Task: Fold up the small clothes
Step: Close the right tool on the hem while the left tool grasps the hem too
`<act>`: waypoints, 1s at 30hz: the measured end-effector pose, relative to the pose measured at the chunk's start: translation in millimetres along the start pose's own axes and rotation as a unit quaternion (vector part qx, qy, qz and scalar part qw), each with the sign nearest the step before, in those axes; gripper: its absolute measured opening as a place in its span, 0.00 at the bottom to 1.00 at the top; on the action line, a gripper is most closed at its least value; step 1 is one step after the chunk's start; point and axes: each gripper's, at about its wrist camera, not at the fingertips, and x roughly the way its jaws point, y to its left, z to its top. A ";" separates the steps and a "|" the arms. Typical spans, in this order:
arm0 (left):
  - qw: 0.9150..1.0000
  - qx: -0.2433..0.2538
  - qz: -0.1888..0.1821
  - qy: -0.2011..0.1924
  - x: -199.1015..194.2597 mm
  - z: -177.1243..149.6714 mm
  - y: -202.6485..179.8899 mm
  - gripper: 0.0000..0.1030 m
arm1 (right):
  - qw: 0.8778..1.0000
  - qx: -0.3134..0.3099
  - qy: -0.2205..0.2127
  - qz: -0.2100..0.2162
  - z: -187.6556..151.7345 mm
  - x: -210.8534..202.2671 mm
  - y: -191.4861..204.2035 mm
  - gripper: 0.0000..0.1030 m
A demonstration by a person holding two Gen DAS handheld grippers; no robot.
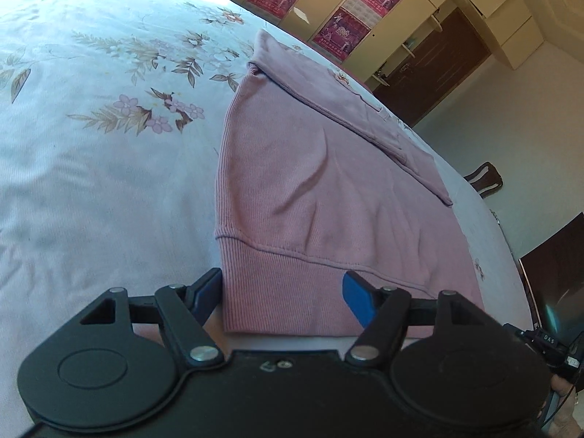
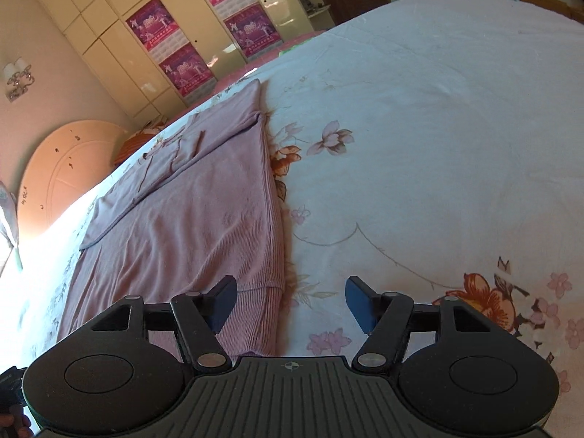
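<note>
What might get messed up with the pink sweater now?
Both grippers are open at the ribbed hem, each at a corner. The left gripper might pinch only the top layer of the sweater. The right gripper sits partly off the corner, so it may grab the bedsheet too.
</note>
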 end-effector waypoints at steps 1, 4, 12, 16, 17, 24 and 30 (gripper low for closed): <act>1.000 -0.004 0.000 -0.001 0.6 -1.1 0.6 0.68 | 1.000 0.005 0.006 0.008 -1.2 2.1 -2.6 0.63; 1.000 -0.026 -0.016 -0.007 4.5 1.4 7.7 0.68 | 0.999 0.022 0.007 0.030 -1.4 6.1 -9.3 0.63; 0.992 -0.090 -0.086 -0.012 28.7 22.2 29.2 0.68 | 0.995 0.031 0.043 0.084 9.7 24.2 -2.7 0.47; 0.992 -0.079 -0.100 -0.006 37.0 27.1 26.6 0.68 | 0.993 0.038 0.049 0.103 12.1 35.5 0.6 0.47; 0.992 -0.073 -0.102 -0.004 38.1 27.2 25.2 0.68 | 0.992 0.042 0.052 0.110 13.5 38.9 1.0 0.47; 0.990 -0.064 -0.128 0.013 39.9 15.6 28.5 0.45 | 0.987 0.051 0.074 0.136 12.2 43.9 -5.2 0.29; 0.989 -0.084 -0.120 0.004 47.1 19.8 32.9 0.39 | 0.991 0.049 0.051 0.117 17.8 44.1 0.6 0.29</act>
